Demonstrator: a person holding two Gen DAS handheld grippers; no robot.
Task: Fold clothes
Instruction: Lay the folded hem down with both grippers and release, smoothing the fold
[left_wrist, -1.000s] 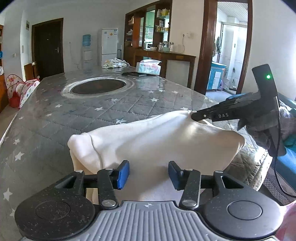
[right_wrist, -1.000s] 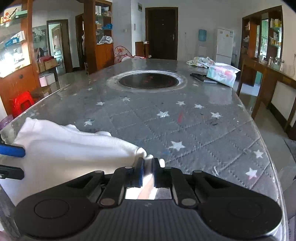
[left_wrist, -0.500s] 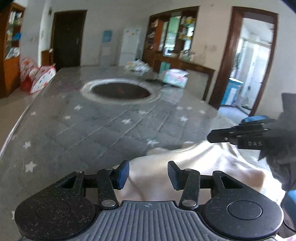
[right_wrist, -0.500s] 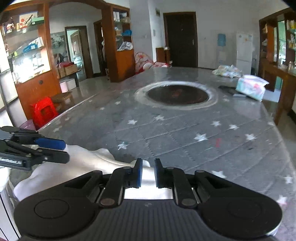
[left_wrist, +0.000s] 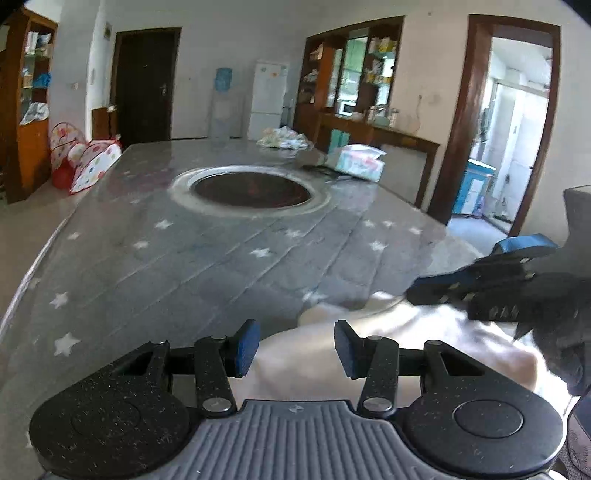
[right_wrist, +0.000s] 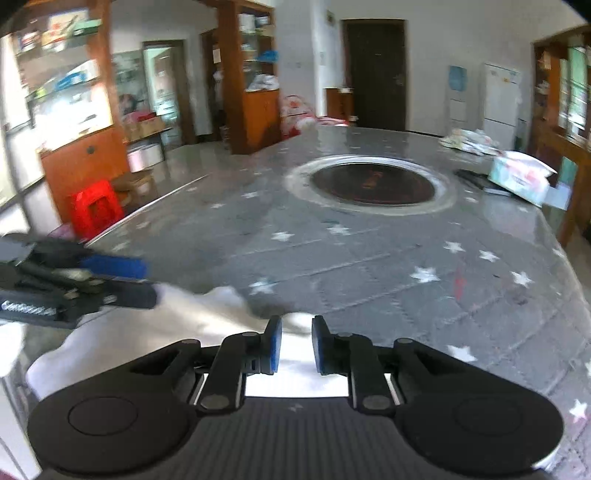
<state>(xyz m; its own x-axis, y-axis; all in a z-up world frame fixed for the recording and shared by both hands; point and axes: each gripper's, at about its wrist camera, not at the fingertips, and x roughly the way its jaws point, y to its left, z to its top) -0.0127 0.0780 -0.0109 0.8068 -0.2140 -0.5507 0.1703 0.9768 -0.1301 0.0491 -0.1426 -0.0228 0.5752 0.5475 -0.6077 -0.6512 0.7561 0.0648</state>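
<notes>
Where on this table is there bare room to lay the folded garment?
Free: the star-patterned tablecloth between the white garment and the round inset, plus the left side of that inset. Crowded: the far right corner, with the tissue pack, a dark flat item and bundled cloth.

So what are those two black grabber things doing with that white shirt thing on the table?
A person is folding clothes with a grabber in each hand. The white garment lies bunched at the near edge of the star-patterned grey table. The left gripper is wide open, with the cloth showing between its fingers but not pinched. The right gripper is open a little, over the cloth's edge. Neither one is holding the garment just now.
</notes>
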